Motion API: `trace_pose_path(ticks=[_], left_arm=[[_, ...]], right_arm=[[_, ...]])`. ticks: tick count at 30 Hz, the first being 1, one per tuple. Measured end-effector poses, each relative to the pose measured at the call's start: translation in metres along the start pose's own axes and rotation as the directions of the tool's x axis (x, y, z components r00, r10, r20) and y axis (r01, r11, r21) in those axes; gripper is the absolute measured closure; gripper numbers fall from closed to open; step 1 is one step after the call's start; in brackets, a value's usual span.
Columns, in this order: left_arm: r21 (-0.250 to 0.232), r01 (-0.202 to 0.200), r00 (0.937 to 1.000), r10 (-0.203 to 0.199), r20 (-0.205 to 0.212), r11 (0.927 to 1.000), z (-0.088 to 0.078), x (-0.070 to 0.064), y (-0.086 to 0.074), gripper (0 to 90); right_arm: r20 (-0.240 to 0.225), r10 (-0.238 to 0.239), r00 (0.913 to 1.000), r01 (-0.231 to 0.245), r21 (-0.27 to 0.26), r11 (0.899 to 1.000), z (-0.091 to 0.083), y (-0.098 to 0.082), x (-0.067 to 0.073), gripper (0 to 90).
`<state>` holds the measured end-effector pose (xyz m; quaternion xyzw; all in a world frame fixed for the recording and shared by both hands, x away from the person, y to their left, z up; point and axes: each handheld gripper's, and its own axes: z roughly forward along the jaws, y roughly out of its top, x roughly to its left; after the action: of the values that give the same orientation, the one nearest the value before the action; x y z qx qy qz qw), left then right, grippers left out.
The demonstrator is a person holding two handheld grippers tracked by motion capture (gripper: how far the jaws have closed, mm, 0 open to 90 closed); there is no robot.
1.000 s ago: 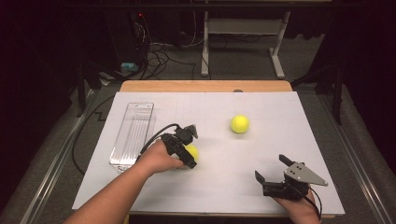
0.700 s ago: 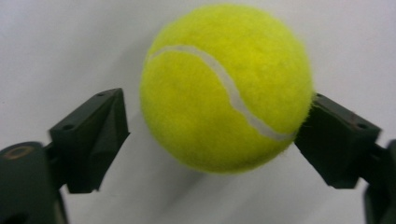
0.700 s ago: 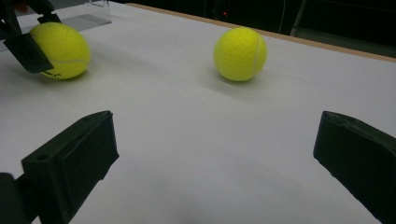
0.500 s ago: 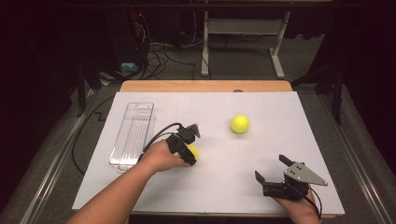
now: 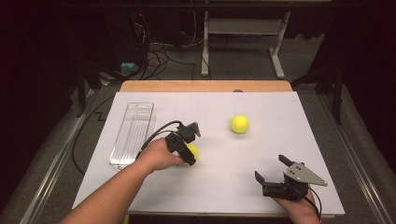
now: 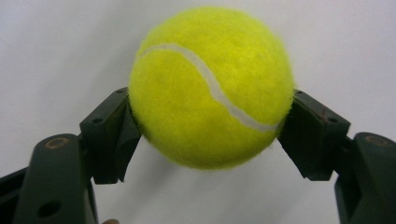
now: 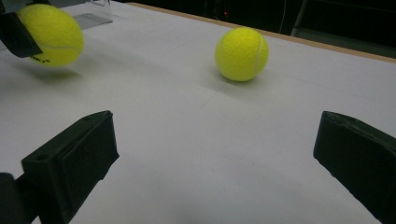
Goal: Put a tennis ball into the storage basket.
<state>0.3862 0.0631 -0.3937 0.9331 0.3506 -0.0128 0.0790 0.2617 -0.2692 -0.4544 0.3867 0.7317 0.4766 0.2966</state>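
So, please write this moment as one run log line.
left gripper: shut on near tennis ball | right gripper: open | far tennis ball: free on table

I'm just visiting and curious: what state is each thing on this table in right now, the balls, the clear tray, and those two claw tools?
Left gripper: shut on the held tennis ball.
Held tennis ball: clamped between the jaws, apparently lifted just off the sheet.
Free tennis ball: resting alone on the white sheet, untouched.
Right gripper: open, holding nothing.
Clear plastic tray: lying flat, looks empty.
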Motion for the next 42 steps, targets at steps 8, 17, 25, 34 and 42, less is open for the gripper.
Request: trace_pose_path(ticks=[8,17,25,34,42], left_arm=[[0.005,-0.023,0.9997,0.023,0.006,0.9997,-0.026,0.002,-0.002,26.9],[-0.007,0.019,0.9998,-0.019,-0.004,0.9998,-0.061,0.025,-0.013,27.0],[-0.02,0.089,0.9959,-0.089,-0.014,0.9958,-0.083,0.055,-0.029,27.0],[-0.024,0.168,0.9851,-0.169,-0.033,0.9855,-0.096,0.086,-0.047,27.0],[-0.021,0.243,0.9686,-0.244,-0.047,0.9697,-0.099,0.113,-0.062,27.0]], right_arm=[[-0.003,-0.002,1.0,0.002,0.0,1.0,0.0,0.0,0.001,0.0],[-0.002,0.0,1.0,0.0,0.0,1.0,0.0,0.0,0.001,0.0],[-0.001,0.0,1.0,0.0,0.002,1.0,0.0,0.0,0.001,0.0],[0.0,0.0,1.0,0.0,0.004,1.0,0.0,0.0,0.001,0.0],[0.0,0.0,1.0,0.0,0.002,1.0,0.0,0.0,0.001,0.0]])
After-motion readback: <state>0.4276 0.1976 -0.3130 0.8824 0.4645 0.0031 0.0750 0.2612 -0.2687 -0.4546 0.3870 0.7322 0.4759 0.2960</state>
